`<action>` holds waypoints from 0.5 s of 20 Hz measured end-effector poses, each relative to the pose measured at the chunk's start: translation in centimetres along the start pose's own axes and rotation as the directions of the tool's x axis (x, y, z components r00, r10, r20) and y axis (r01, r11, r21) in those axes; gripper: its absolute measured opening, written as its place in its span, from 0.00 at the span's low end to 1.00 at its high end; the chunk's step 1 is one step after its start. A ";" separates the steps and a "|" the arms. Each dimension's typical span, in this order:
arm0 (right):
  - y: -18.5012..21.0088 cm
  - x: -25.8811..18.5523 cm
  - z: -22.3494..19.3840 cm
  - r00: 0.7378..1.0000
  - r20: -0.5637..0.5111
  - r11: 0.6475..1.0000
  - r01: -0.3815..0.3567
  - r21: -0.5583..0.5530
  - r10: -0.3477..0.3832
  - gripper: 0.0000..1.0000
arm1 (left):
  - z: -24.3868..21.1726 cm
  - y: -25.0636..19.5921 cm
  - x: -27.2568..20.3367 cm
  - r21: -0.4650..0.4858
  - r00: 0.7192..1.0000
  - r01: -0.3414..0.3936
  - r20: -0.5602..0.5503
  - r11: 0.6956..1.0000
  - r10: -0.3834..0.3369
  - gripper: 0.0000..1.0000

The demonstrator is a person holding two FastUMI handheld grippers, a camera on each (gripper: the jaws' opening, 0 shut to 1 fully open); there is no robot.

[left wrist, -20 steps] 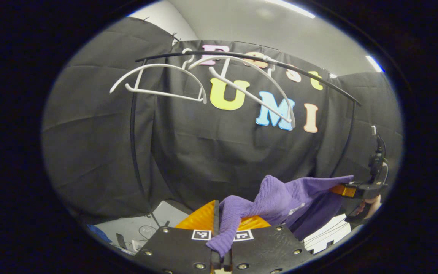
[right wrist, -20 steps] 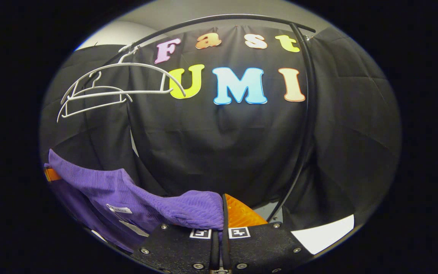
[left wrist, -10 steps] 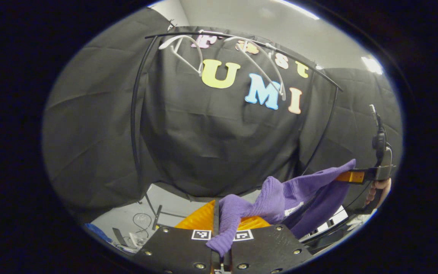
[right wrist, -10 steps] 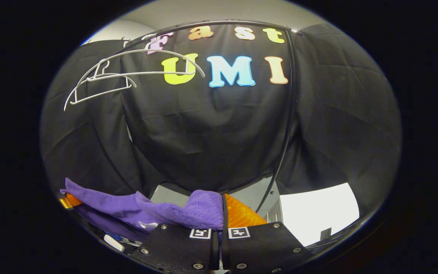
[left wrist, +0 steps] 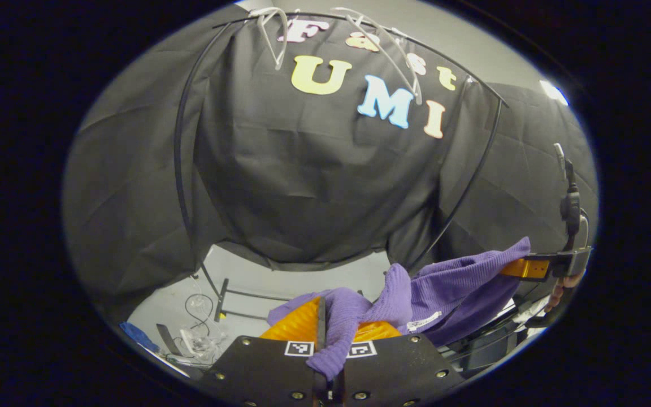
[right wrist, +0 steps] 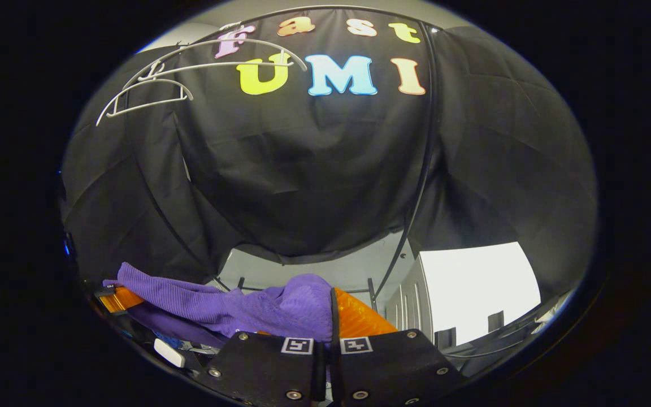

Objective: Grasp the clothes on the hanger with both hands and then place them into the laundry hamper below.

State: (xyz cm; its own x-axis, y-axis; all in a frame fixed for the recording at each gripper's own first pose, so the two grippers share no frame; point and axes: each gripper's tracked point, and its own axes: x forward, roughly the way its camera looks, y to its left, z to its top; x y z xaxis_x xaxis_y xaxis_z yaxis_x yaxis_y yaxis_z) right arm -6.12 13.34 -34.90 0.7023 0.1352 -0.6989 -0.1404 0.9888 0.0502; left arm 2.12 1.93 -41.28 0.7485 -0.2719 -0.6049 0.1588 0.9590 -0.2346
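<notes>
A purple knitted garment [left wrist: 450, 285] hangs stretched between my two grippers, off the hangers. My left gripper [left wrist: 328, 328] is shut on one end of it, with cloth bunched over the fingers. My right gripper [right wrist: 331, 322] is shut on the other end of the purple garment [right wrist: 235, 308]. In the left gripper view the right gripper [left wrist: 520, 267] shows far right, held by a hand [left wrist: 563, 285]. In the right gripper view the left gripper [right wrist: 115, 299] shows at the lower left. Two bare white hangers [right wrist: 150, 93] hang on the black rail [left wrist: 416, 45] high above. No hamper is distinct in these views.
The black rack's uprights [left wrist: 181, 169] and foot bars [left wrist: 229, 294] stand on a grey floor [left wrist: 280, 277]. Cables and small items [left wrist: 195, 339] lie on the floor at the left. A white slatted unit [right wrist: 461, 294] stands at the right in the right gripper view.
Both grippers have gone downward with the garment: the hangers and rail have risen toward the top of both views and more floor now shows. Both grips are unchanged.
</notes>
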 end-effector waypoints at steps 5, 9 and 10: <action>-0.2 3.4 -4.0 0.997 -0.073 0.999 0.028 0.021 -0.026 0.04 | -5.3 0.4 4.5 0.001 0.996 0.006 -0.094 1.000 -0.006 0.00; -0.2 5.6 -8.2 0.985 -0.169 0.997 0.045 0.066 -0.034 0.04 | -7.1 1.0 7.2 0.032 0.988 -0.005 -0.151 0.999 0.010 0.00; -0.2 5.8 -8.9 0.981 -0.189 0.996 0.054 0.074 -0.039 0.04 | -8.0 1.3 7.8 0.033 0.987 -0.005 -0.161 0.999 0.010 0.00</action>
State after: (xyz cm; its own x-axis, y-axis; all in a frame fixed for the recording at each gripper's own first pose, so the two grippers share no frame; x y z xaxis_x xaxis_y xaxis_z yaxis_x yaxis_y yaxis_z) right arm -8.23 13.37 -45.37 0.5630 0.0824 -0.8224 -0.0509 0.9966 0.0651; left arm 3.06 0.43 -52.41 0.6369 -0.2715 -0.7216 0.1767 0.9624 -0.2061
